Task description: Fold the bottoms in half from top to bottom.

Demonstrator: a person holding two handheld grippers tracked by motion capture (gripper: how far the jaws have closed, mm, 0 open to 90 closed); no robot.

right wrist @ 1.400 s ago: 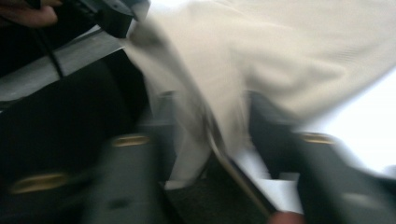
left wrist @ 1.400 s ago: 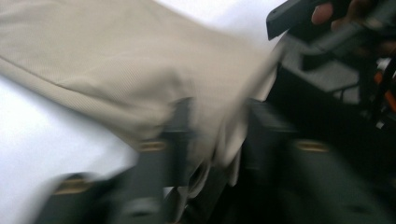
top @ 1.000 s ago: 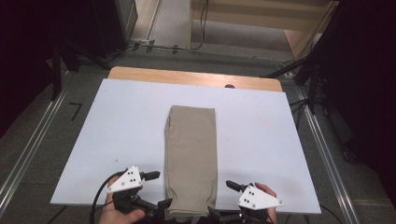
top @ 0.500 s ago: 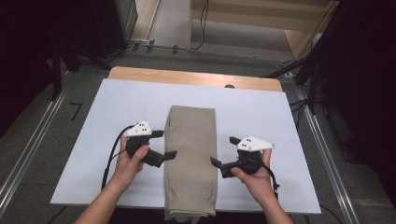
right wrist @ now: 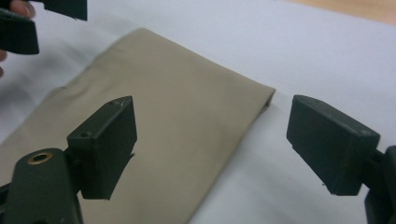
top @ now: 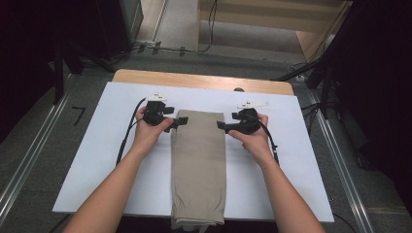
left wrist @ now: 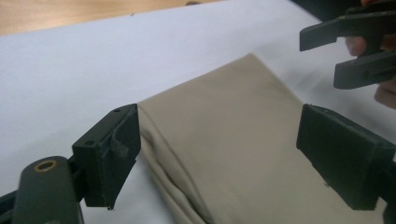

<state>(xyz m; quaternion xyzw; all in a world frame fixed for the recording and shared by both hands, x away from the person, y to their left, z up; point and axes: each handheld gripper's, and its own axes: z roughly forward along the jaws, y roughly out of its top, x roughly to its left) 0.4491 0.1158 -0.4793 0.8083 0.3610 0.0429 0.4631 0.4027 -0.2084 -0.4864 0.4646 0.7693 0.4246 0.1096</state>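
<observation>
Folded beige trousers [top: 198, 165] lie lengthwise on the white board [top: 97, 160], waistband at the near edge. My left gripper [top: 180, 122] sits at the cloth's far left corner and my right gripper [top: 221, 126] at its far right corner, each pointing inward. In the left gripper view the left gripper [left wrist: 217, 126] stands open over the trousers [left wrist: 243, 88], whose left edge runs beside one jaw. The right gripper [right wrist: 210, 116] straddles the far right edge of the trousers [right wrist: 177, 74] the same way. Both pairs of jaws have just been closing a little, with cloth between them but no pad pressing.
The board rests on a wooden table [top: 194, 80] whose far strip is bare. Metal rails [top: 29, 155] run along both sides on the floor. Cables trail from each gripper over the board. White surface lies left and right of the cloth.
Both hands have travelled from the near end of the trousers up along their sides to the far end. The grippers now flank the far corners.
</observation>
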